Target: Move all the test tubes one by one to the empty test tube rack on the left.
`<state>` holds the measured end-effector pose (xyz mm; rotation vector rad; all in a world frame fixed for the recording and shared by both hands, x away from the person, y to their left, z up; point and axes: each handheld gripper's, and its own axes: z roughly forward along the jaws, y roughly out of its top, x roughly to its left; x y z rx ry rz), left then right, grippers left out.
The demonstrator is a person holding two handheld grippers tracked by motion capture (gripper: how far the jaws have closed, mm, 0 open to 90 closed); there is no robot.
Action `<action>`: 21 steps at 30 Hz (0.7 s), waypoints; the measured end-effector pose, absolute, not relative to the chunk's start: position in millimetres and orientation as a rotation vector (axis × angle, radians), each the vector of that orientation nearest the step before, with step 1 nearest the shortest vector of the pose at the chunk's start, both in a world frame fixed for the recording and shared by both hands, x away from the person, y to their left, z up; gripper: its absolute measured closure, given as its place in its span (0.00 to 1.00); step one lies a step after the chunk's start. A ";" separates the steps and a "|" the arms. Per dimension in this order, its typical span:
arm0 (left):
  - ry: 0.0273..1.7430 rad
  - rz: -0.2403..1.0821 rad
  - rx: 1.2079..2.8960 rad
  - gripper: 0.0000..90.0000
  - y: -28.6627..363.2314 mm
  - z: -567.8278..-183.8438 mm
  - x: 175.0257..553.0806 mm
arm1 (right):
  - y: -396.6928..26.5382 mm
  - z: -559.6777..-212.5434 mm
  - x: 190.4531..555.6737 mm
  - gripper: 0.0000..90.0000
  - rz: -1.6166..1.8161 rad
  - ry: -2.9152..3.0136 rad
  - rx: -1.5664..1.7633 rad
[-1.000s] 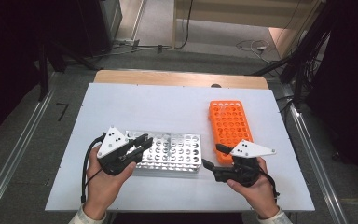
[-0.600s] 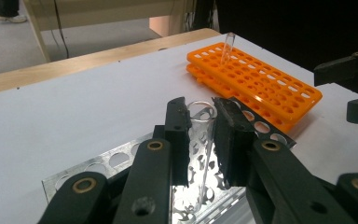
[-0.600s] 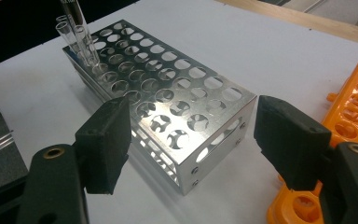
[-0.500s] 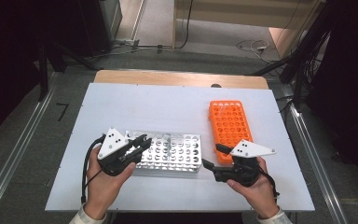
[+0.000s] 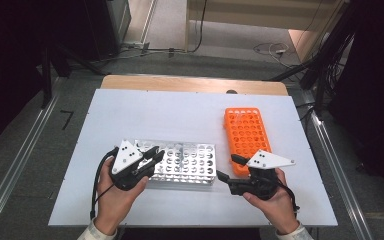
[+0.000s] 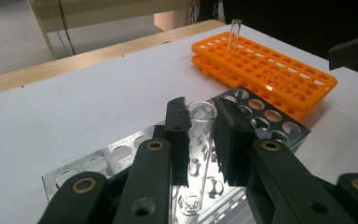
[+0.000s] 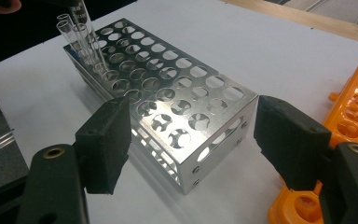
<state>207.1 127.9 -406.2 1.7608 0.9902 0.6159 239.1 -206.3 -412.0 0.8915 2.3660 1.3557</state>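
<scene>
- Glass test tube (image 6: 200,140): upright in near-left corner hole of metal rack (image 5: 190,165), on white table (image 5: 180,115).
- Left gripper (image 6: 200,135): pinching tube just below rim.
- Right gripper (image 7: 193,140): spread wide, empty, facing rack's right end beside orange rack (image 5: 247,137).
- Likely light, stiff, slippery, brittle: gentle squeeze near top, straight vertical pull.

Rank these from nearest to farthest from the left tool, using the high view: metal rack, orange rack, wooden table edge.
1. Metal rack, right under the left tool.
2. Orange rack, off to the right.
3. Wooden table edge, at the far side.
</scene>
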 end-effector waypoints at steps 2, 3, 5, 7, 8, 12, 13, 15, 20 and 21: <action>0.989 0.624 1.769 0.85 127.7 -407.7 207.0 | -206.4 -412.0 239.2 0.29 1.355 2.366 0.890; 0.992 0.626 1.771 0.85 127.4 -408.8 206.9 | -206.5 -412.0 239.3 0.29 1.355 2.366 0.892; 0.996 0.627 1.779 0.85 127.9 -410.5 206.9 | -206.6 -411.8 238.9 0.29 1.354 2.366 0.899; 1.000 0.621 1.779 0.85 128.3 -412.1 207.0 | -206.6 -411.8 238.9 0.29 1.357 2.364 0.895; 1.000 0.623 1.780 0.85 128.4 -412.7 207.0 | -206.6 -411.8 238.9 0.29 1.357 2.364 0.895; 1.002 0.620 1.794 0.85 128.2 -415.0 206.6 | -206.6 -411.8 238.8 0.29 1.355 2.365 0.896; 1.004 0.619 1.796 0.85 128.0 -415.3 206.6 | -206.6 -411.8 238.8 0.29 1.357 2.365 0.895; 1.006 0.618 1.799 0.85 127.6 -416.1 206.5 | -206.7 -411.7 238.7 0.29 1.357 2.364 0.894; 1.004 0.626 1.827 0.85 126.4 -417.1 206.2 | -206.8 -411.8 238.7 0.29 1.355 2.365 0.895; 1.005 0.627 1.830 0.85 125.8 -417.3 206.0 | -206.8 -411.7 238.7 0.29 1.356 2.365 0.895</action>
